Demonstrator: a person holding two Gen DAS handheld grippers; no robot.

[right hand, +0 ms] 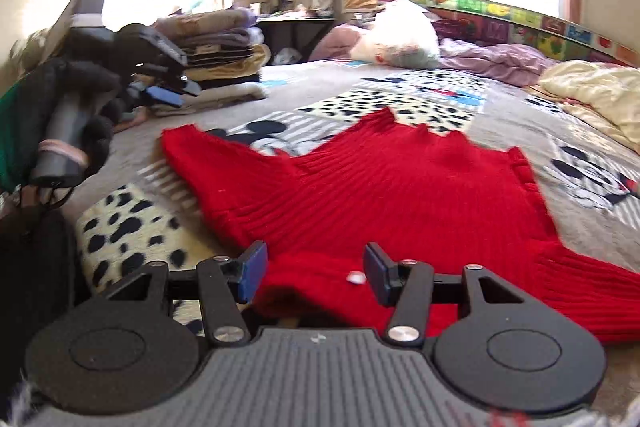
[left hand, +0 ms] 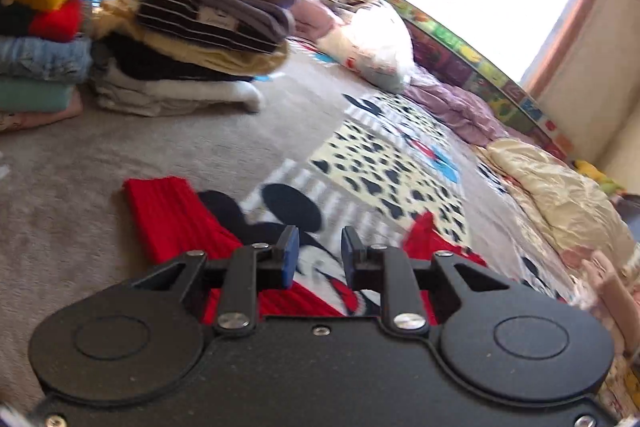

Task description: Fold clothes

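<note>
A red ribbed knit sweater (right hand: 400,187) lies spread flat on the cartoon-print bedspread (right hand: 440,95), sleeves out to left and right. My right gripper (right hand: 316,267) is open, just above the sweater's near edge, with nothing between its blue pads. In the left wrist view one red sleeve (left hand: 168,215) lies ahead and left of my left gripper (left hand: 319,253), which is open and empty, held above the sweater and bedspread. The left gripper also shows in the right wrist view (right hand: 160,75), raised at the far left.
Stacks of folded clothes (left hand: 180,39) stand on the bed at the far left. A white pillow (left hand: 372,39), a purple quilt (left hand: 452,103) and a cream quilt (left hand: 560,195) lie along the window side. A colourful headboard strip (right hand: 500,15) runs behind.
</note>
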